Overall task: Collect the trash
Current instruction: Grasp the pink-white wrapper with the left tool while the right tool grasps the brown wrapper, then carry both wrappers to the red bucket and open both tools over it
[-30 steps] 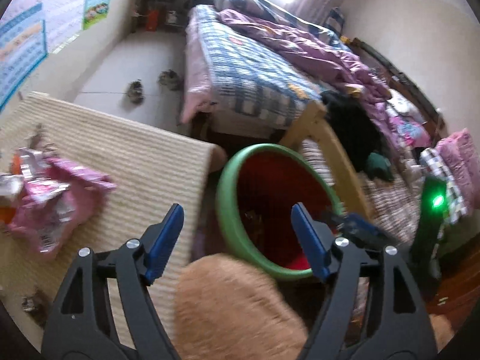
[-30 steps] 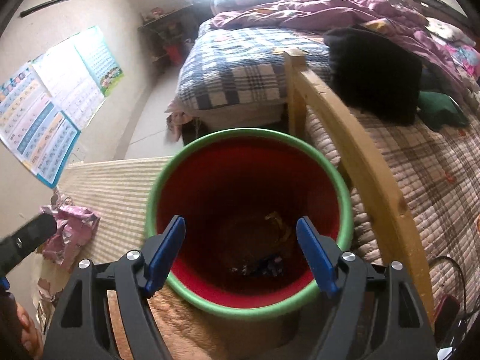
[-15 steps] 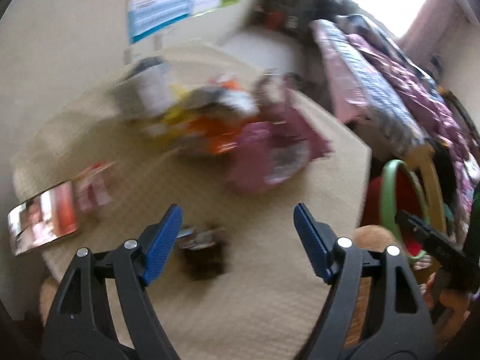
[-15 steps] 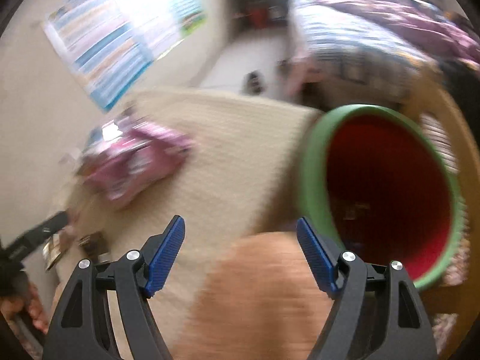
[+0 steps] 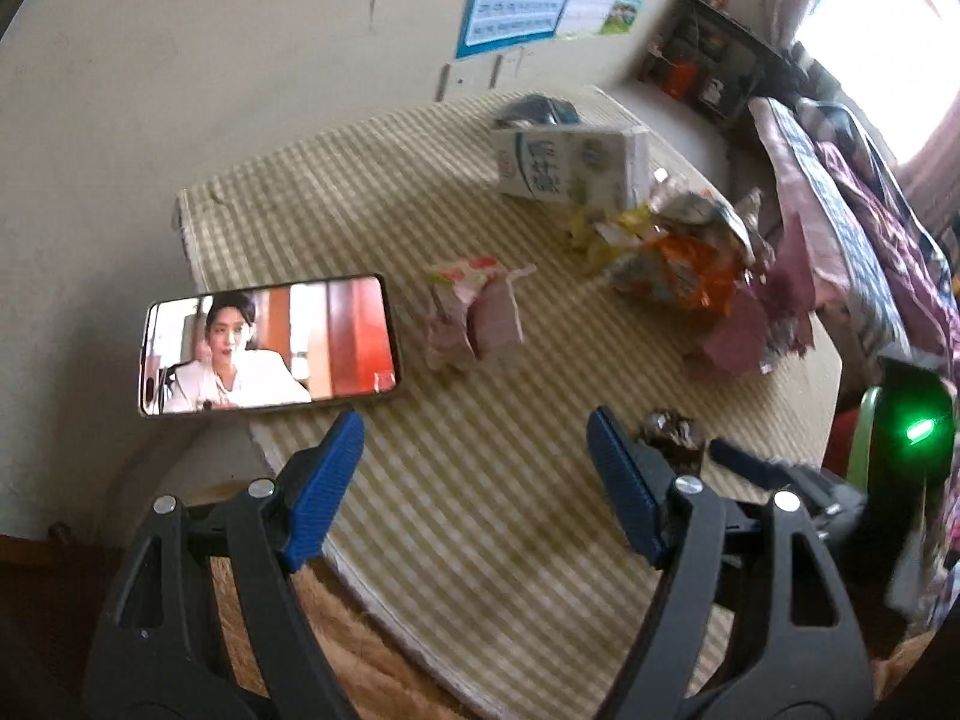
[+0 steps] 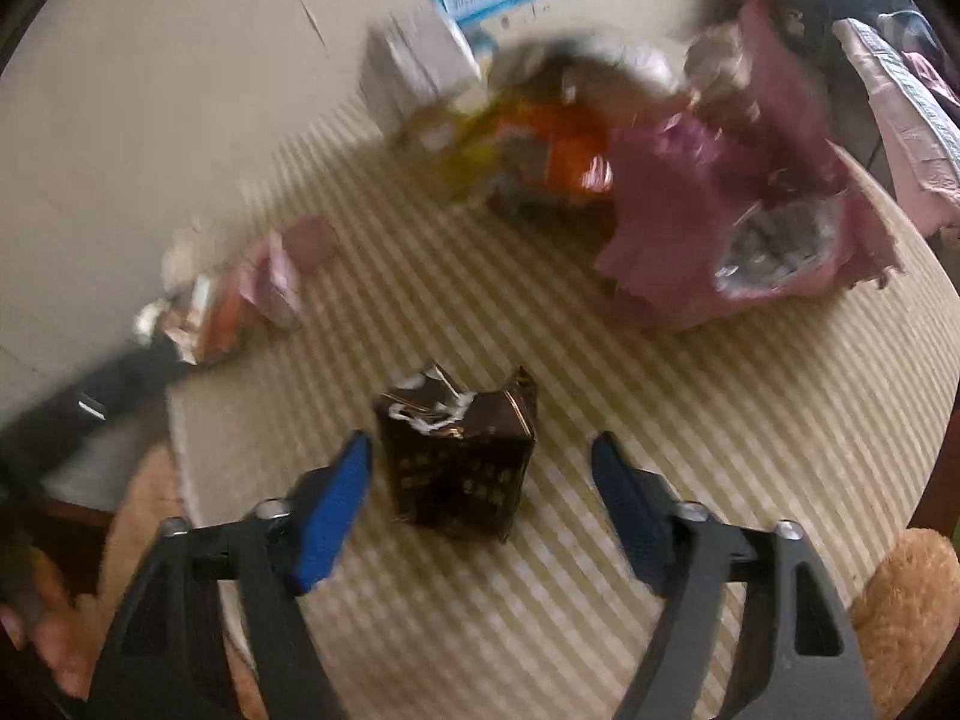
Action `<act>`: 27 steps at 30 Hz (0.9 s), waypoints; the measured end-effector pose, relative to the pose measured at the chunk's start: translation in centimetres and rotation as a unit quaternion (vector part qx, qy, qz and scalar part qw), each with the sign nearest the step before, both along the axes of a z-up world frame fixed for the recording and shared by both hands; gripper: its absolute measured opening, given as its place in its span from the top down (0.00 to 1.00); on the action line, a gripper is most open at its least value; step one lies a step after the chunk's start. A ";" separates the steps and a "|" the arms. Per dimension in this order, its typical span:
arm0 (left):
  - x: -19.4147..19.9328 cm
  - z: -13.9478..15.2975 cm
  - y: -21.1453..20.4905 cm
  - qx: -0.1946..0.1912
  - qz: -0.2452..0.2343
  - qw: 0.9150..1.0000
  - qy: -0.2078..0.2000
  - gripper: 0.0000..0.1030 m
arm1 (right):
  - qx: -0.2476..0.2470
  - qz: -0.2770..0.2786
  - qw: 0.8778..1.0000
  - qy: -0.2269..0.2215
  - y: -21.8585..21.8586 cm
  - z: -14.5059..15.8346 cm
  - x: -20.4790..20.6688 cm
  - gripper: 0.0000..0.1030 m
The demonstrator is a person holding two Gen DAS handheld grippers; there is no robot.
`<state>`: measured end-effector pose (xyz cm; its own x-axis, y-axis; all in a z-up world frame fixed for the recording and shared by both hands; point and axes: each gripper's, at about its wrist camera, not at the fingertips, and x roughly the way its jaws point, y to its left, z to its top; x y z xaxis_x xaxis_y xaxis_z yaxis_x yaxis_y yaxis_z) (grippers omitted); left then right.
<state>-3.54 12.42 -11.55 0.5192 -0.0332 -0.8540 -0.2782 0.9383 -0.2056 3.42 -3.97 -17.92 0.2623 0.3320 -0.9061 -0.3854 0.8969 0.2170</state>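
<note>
Jaws closing on my right gripper [image 6: 480, 480], the dark torn carton [image 6: 459, 456] between them, not yet pinched.
Left gripper [image 5: 474, 480] spread, empty; pink wrapper [image 5: 474, 318] at twelve o'clock. I'd centre the carton before squeezing (it's flimsy).

A striped table [image 5: 480, 516] holds a phone [image 5: 267, 345], a milk box [image 5: 567, 165], crinkly snack bags [image 5: 678, 264] (pink, orange) and a small brown carton [image 6: 459, 459].
</note>
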 end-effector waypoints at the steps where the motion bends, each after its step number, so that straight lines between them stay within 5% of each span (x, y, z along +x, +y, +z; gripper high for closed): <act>1: 0.4 -0.1 0.0 0.001 -0.003 1.000 -0.001 0.29 | 0.017 -0.006 1.000 0.013 -0.3 -0.3 0.2 0.50; 14: 8.1 -4.5 -0.7 0.048 -0.047 0.997 0.048 0.29 | 0.057 -0.113 0.992 0.016 -8.3 1.4 -0.2 0.50; 16: 8.7 -5.3 -0.9 0.049 -0.056 0.995 0.059 0.32 | 0.060 -0.119 0.991 0.015 -9.2 1.6 -0.2 0.50; 18: 9.3 -6.0 -1.0 0.048 -0.058 0.995 0.071 0.52 | 0.063 -0.117 0.991 0.016 -9.0 1.7 -0.3 0.50; 20: 9.4 -5.8 -1.1 0.055 -0.055 0.995 0.069 0.61 | 0.063 -0.110 0.992 0.014 -8.9 1.8 -0.5 0.50; 27: 7.7 -3.0 -3.6 0.025 -0.076 0.996 0.034 0.62 | 0.066 -0.096 0.993 -0.002 -9.2 2.8 -1.0 0.50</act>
